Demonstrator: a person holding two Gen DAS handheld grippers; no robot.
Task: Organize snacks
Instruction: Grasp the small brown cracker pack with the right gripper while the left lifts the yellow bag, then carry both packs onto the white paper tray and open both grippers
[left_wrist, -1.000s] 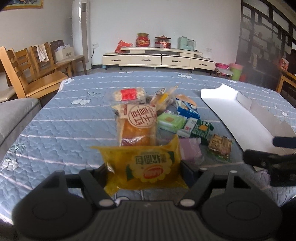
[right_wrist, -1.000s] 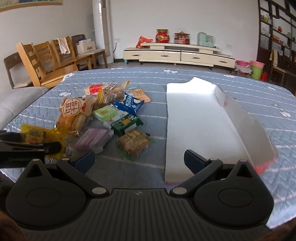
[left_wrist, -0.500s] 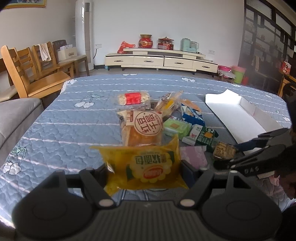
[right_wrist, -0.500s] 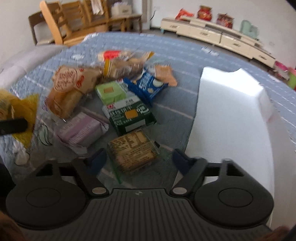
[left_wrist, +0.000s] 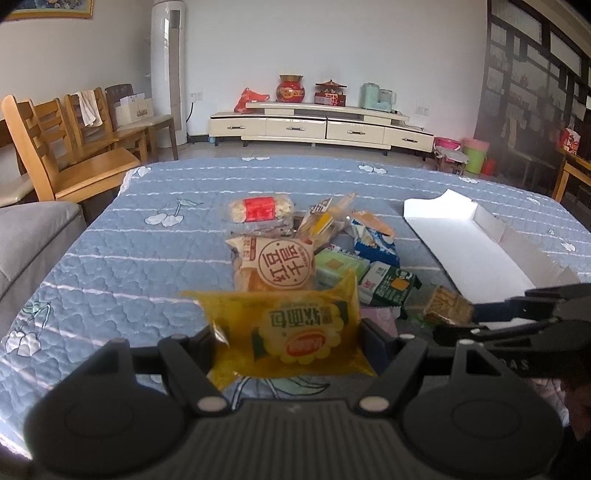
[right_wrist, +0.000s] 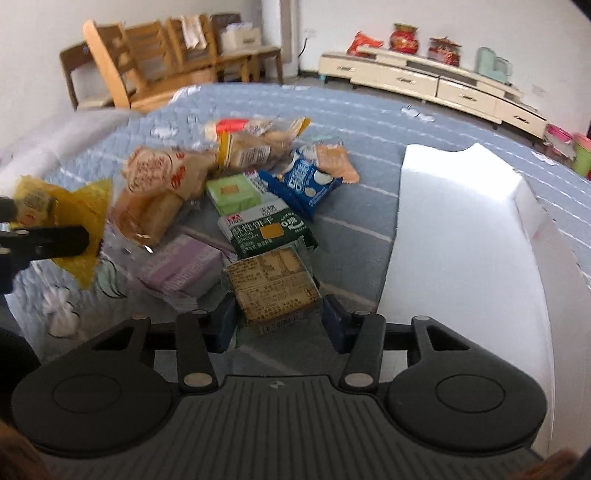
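My left gripper (left_wrist: 288, 332) is shut on a yellow soft-bread packet (left_wrist: 295, 332) and holds it above the table; it also shows at the left of the right wrist view (right_wrist: 55, 206). My right gripper (right_wrist: 277, 317) has closed in around a brown cracker packet (right_wrist: 275, 288) lying on the table, its fingers at both sides; whether the pads touch it is unclear. It shows in the left wrist view (left_wrist: 448, 308). A pile of snacks lies beyond: a large bread bag (right_wrist: 155, 195), green box (right_wrist: 267, 230), purple packet (right_wrist: 181, 267), blue cookie packet (right_wrist: 304, 181).
A long white open box (right_wrist: 461, 236) lies on the blue quilted table cover (left_wrist: 110, 258), right of the pile. Wooden chairs (left_wrist: 70, 147) stand at the far left and a grey sofa (left_wrist: 26, 236) at the left edge.
My right gripper has dropped toward the pile and its fingers have narrowed around the brown cracker packet. My left gripper keeps holding the yellow packet, raised slightly.
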